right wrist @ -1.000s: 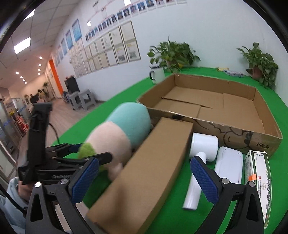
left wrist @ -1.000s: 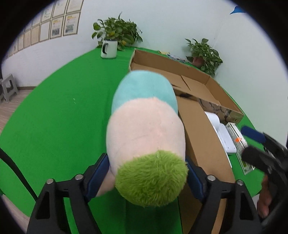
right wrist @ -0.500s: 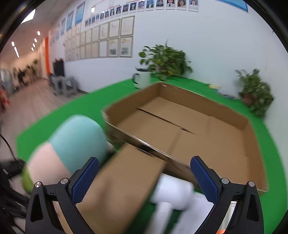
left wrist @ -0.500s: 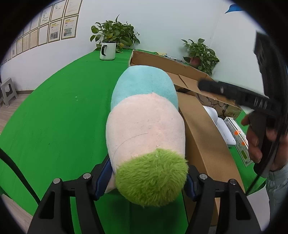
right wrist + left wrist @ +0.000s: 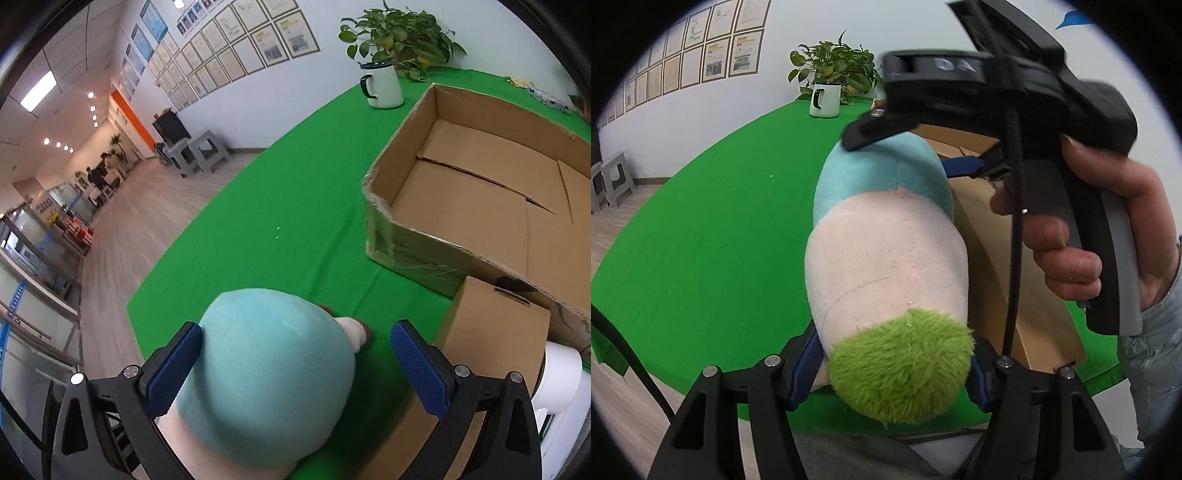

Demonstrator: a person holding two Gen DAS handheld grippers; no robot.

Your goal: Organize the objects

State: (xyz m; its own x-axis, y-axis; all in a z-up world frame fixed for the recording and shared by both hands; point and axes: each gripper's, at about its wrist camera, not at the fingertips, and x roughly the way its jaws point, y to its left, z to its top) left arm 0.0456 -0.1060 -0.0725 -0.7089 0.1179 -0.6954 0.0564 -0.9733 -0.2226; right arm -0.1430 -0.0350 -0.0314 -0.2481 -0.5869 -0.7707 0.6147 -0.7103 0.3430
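Note:
A plush toy (image 5: 886,258) with a teal end, a pink middle and a green fuzzy end lies on the green table. My left gripper (image 5: 892,363) is shut on the plush at its green end. My right gripper (image 5: 295,363) is open and straddles the teal end (image 5: 266,384); its left pad touches the plush, its right pad stands apart. In the left wrist view the right gripper's body and the hand (image 5: 1082,236) fill the upper right. An open cardboard box (image 5: 480,192) lies to the right.
A closed brown carton (image 5: 491,332) lies right beside the plush. A white cylinder (image 5: 557,376) sits at the far right. A white mug (image 5: 384,85) and a potted plant (image 5: 402,33) stand at the table's far edge. The table's left edge drops to the floor.
My right gripper swung left from over the carton and came down around the plush's teal end. My left gripper kept its hold on the green end.

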